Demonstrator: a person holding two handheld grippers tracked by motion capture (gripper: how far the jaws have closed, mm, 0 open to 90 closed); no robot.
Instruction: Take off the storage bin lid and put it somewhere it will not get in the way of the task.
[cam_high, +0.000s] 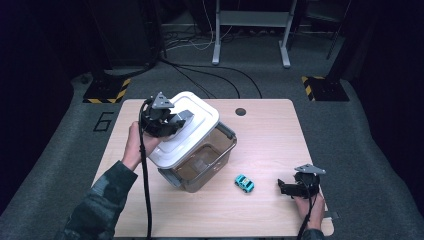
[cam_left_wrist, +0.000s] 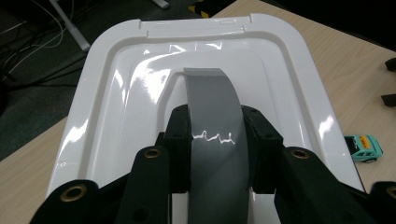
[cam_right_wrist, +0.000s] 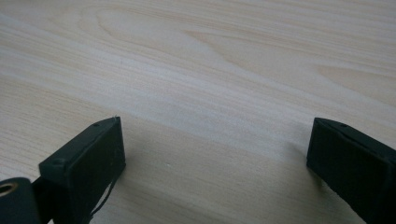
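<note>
- The left gripper (cam_left_wrist: 212, 154) is clamping its jaws on the grey handle (cam_left_wrist: 212, 107) of a white lid (cam_left_wrist: 116, 102), one jaw pressing on each side of the handle
- The lid is tilting under that grip, one edge raised off the clear storage box (cam_high: 202, 167) and the other resting on the box's rim
- A small teal toy car (cam_high: 244, 183) is sitting on the wooden table (cam_high: 265, 135) just beyond the box, between the two grippers
- The right gripper (cam_high: 291, 187) is resting near the table's edge, well apart from the box, its jaws standing wide and released with bare wood between them
</note>
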